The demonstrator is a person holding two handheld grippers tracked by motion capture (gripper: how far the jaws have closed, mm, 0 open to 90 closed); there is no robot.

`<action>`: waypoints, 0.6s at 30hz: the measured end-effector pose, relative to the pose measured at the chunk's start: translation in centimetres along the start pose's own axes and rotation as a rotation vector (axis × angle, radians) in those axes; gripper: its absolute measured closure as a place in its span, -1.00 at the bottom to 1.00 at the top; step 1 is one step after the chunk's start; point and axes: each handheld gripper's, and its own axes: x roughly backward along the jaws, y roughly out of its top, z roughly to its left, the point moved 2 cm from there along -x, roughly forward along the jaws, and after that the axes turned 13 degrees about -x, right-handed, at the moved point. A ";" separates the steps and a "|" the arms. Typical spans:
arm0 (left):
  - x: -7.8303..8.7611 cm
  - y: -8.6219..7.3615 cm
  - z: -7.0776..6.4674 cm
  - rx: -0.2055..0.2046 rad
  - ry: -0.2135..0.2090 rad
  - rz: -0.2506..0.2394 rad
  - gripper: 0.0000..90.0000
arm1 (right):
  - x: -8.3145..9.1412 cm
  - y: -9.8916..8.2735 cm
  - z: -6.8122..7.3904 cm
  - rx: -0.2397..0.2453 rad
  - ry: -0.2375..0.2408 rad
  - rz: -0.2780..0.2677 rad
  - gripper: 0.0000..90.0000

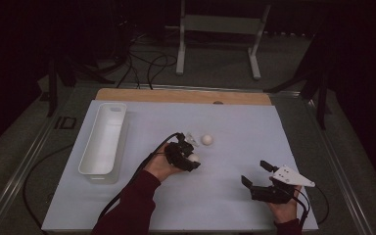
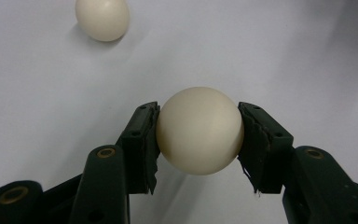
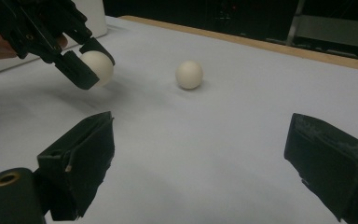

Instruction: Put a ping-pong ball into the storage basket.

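Note:
My left gripper (image 2: 198, 133) is shut on a cream-white ball (image 2: 199, 130), both pads pressed against its sides just above the white table top. In the high view this gripper (image 1: 194, 159) sits near the table's middle, and the held ball (image 1: 194, 158) peeks out at its tip. A second white ball (image 1: 206, 139) lies loose on the table a little beyond it, and shows as the ball (image 2: 102, 18) and the ball (image 3: 189, 74). My right gripper (image 1: 255, 172) rests open at the front right, nothing between its jaws (image 3: 200, 163). From there the left gripper (image 3: 86, 65) appears at upper left.
A long white tray (image 1: 103, 139) stands along the left side of the white mat. A wooden strip (image 1: 183, 96) runs along the far edge. Cables and a white metal frame (image 1: 220, 29) lie on the floor beyond the table.

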 end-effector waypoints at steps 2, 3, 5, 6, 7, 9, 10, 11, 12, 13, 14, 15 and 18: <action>0.1 0.0 0.0 0.000 0.001 -0.003 0.14 | 0.0 0.0 0.0 0.002 0.000 0.001 -0.82; 0.2 0.0 0.0 0.000 0.003 -0.005 0.14 | 0.0 0.0 0.0 0.000 -0.001 0.000 -0.82; 0.3 0.0 0.0 -0.001 0.005 -0.005 0.14 | 0.0 0.0 0.0 0.000 0.000 0.000 -0.82; 0.3 0.0 0.1 0.000 0.006 -0.006 0.14 | 0.0 0.0 0.0 0.000 0.000 0.000 -0.82; 0.4 0.0 0.1 0.000 0.007 -0.007 0.14 | 0.0 0.0 0.0 0.001 -0.001 0.000 -0.82; 0.4 0.0 0.1 -0.001 0.008 -0.008 0.14 | 0.0 0.0 0.0 0.003 0.001 0.000 -0.82; 0.5 0.0 0.1 0.005 0.012 -0.012 0.14 | 0.0 0.0 0.0 0.003 0.000 0.000 -0.82; 0.5 0.0 0.1 0.005 0.015 -0.011 0.14 | 0.0 0.0 0.0 0.003 0.000 0.000 -0.82; 0.6 0.0 0.1 0.005 0.017 -0.010 0.14 | 0.0 0.0 0.0 0.003 0.000 0.000 -0.82; 0.6 0.0 0.1 0.004 0.017 -0.009 0.14 | 0.0 0.0 0.0 0.003 0.001 0.000 -0.82; 0.7 0.0 0.1 0.004 0.018 -0.010 0.14 | 0.0 0.0 0.0 0.002 0.001 0.000 -0.82; 0.7 0.0 0.1 0.005 0.020 -0.010 0.14 | 0.0 0.0 0.0 0.003 0.001 0.000 -0.82; 0.9 0.0 0.2 0.004 0.022 -0.012 0.14 | 0.0 0.0 0.0 0.003 0.001 0.000 -0.82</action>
